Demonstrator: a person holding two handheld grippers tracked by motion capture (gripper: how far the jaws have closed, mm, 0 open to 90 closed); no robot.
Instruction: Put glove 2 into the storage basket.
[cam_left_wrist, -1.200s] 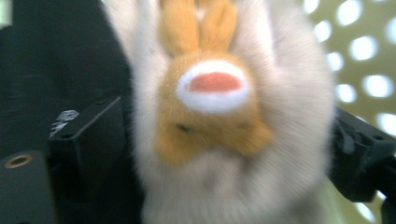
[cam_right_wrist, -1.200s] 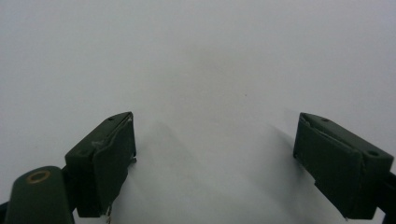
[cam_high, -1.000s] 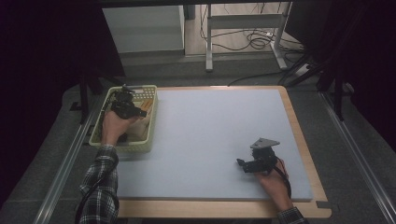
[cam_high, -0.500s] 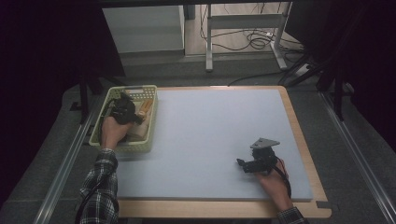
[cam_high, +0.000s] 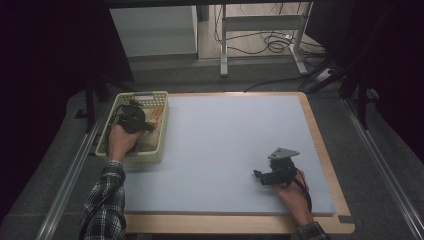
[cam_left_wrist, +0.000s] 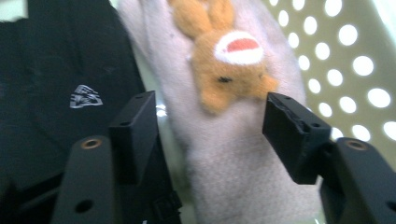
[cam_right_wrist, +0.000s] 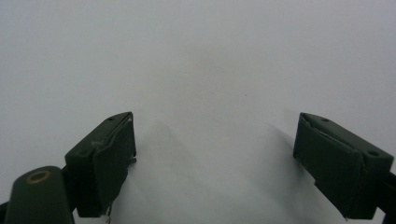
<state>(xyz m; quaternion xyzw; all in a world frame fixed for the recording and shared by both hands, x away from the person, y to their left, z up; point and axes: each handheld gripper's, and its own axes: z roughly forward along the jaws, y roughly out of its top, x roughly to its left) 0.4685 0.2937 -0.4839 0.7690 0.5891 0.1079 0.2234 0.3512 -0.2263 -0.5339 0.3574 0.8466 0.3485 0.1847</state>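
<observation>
High view: the pale basket (cam_high: 162, 135) sits at the mat's (cam_high: 225, 150) left edge — broad bare surface lies between it and the right gripper (cam_high: 257, 176), whose jaws stand spread over the mat. The left gripper (cam_left_wrist: 210, 126), just reopening, hangs part-spread inside the basket — the pale bunny-patch cloth (cam_left_wrist: 233, 154) between its jaws, unpinched, beside a black garment (cam_left_wrist: 60, 74).

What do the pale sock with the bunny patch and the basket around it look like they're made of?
Sock: soft fleece-like knit, fuzzy matte nap; bunny patch looks plush. Basket: probably moulded plastic, smooth pale yellow-green, with regular round holes in the walls.
</observation>
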